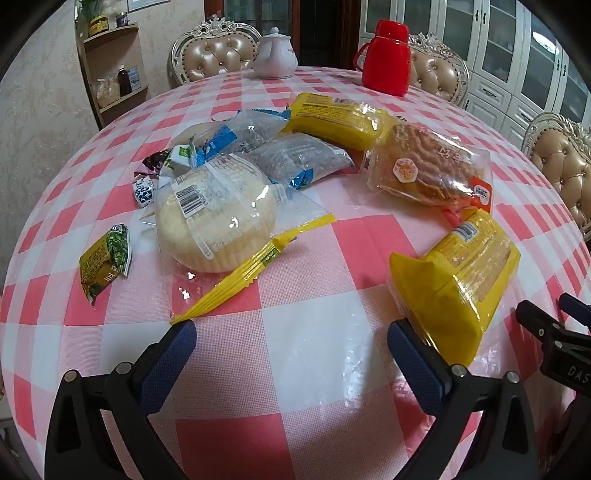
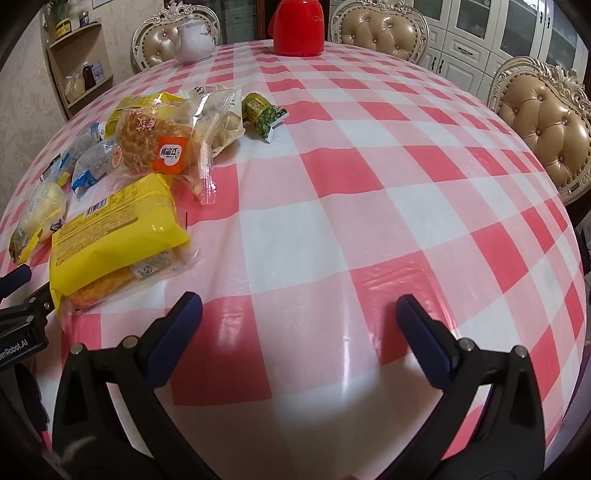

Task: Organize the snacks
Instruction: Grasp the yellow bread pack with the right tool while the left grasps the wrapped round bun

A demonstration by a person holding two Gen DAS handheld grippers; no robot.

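On checked table (image 2: 369,184): bagged snacks (image 1: 221,206) scattered; left tongs (image 1: 291,343), right tongs (image 2: 299,314) released, empty.

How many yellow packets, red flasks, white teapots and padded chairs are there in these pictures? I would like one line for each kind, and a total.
Yellow packets: 2
Red flask: 1
White teapot: 1
Padded chairs: 3
Total: 7

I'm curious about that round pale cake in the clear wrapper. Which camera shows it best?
The left wrist view: the round pale cake lies whole near the middle, its barcode label readable. The right wrist view catches only part of it at the far left edge, squeezed by the lens.
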